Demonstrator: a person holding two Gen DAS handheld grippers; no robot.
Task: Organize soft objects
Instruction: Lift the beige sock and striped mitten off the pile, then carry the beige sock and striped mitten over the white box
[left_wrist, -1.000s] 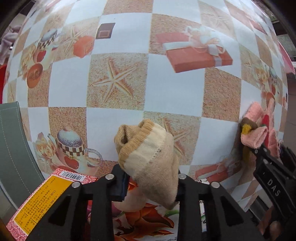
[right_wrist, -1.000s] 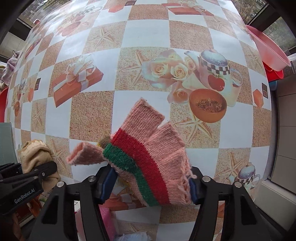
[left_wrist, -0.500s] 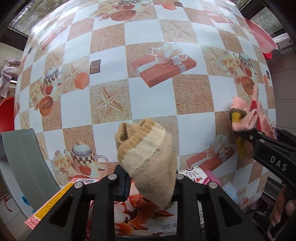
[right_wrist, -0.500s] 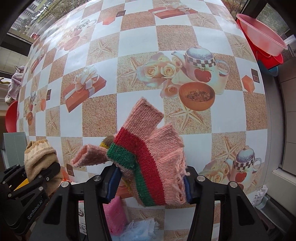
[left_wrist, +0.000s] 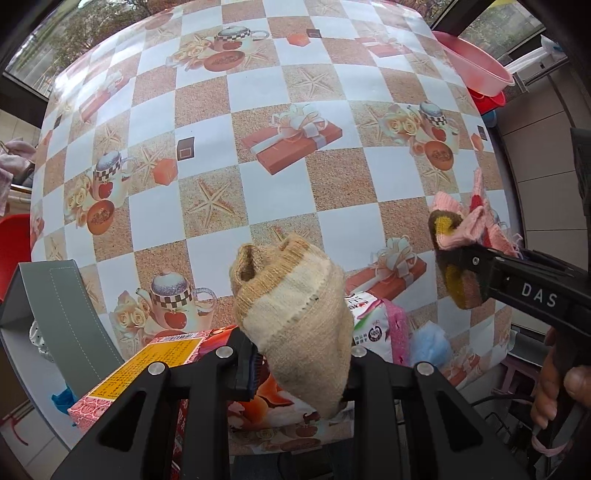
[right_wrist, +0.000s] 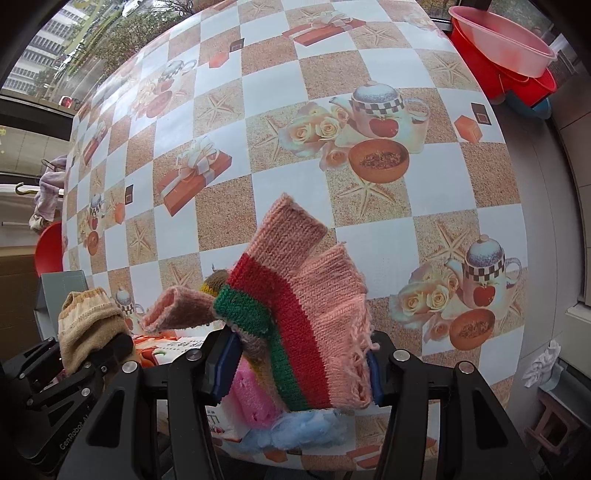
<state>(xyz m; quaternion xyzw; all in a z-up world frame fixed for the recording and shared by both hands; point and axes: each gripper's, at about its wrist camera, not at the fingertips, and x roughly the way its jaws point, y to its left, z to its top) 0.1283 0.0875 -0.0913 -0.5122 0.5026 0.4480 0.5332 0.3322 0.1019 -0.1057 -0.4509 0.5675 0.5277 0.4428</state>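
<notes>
My left gripper (left_wrist: 301, 365) is shut on a tan and cream sock (left_wrist: 295, 306), held above the near edge of the table; the sock also shows in the right wrist view (right_wrist: 88, 325). My right gripper (right_wrist: 299, 365) is shut on a pink knitted glove with red and green stripes (right_wrist: 306, 302), also held above the table. The glove and the right gripper show at the right of the left wrist view (left_wrist: 461, 236). A pink spongy item (right_wrist: 255, 402) and a pale blue fluffy item (right_wrist: 306, 428) lie on the table under the glove.
The table has a checked cloth (left_wrist: 280, 192) printed with teapots, gifts and starfish. A red and yellow box (left_wrist: 147, 373) lies at the near left edge beside a grey chair back (left_wrist: 62, 317). Pink and red basins (right_wrist: 506, 55) stand beyond the far right corner.
Both grippers have risen and drawn back from the table with the sock and the glove still held; more of the tabletop shows in both views.
</notes>
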